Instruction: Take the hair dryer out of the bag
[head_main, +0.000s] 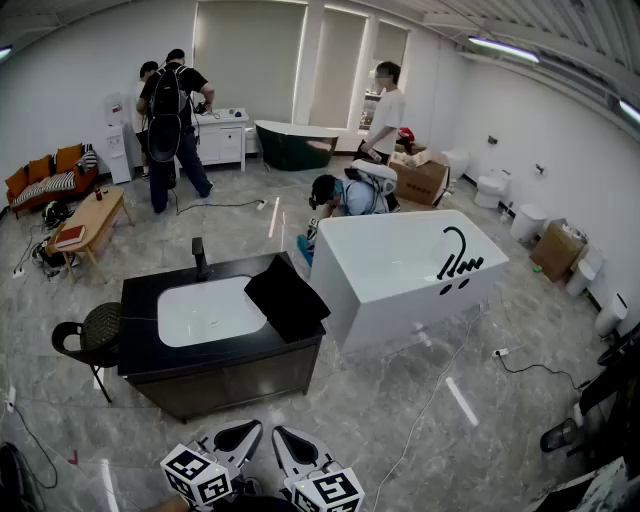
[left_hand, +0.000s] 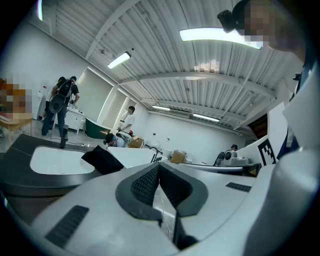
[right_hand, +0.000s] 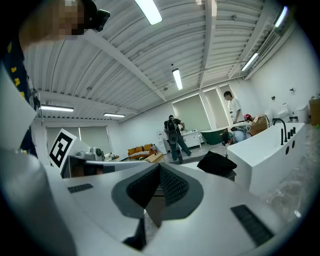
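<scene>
**Head view: both grippers shut & empty, bag not reached**

Head view had the left gripper (head_main: 245, 432) and right gripper (head_main: 284, 437) low at the frame bottom, side by side, well apart from the work. Left gripper view: pads met in a closed seam, nothing between. Right gripper view: same, jaws together, nothing held. Both pointed roughly level toward the vanity (head_main: 140, 310).

Task obj: the black bag (head_main: 287, 298) lay on the vanity's right front corner, just beside the white basin (head_main: 205, 312). One corner seemed to overhang slightly on the side toward the bathtub (head_main: 420, 305). The hair dryer was not visible in any view. Presumably it was inside the bag, but I couldn't confirm. The bag mouth's position was not readable from here.

Step in hand (judgement): approach. The task was essentially at its start.

Notes for doing it well:
- Close in w/ both grippers and open the jaws before contact, not at it.
- Find the mouth first; don't grab blind fabric.
- One gripper anchors the fabric near the mouth. The other goes in for the dryer's handle or body, not the cord.
- The bag sat at the counter edge, so pull toward the counter centre. Pulling outward risks it sliding off.
- The soft bag will prob. drag along w/ the dryer if not anchored.
- Lift slowly, as the cord may snag.
</scene>
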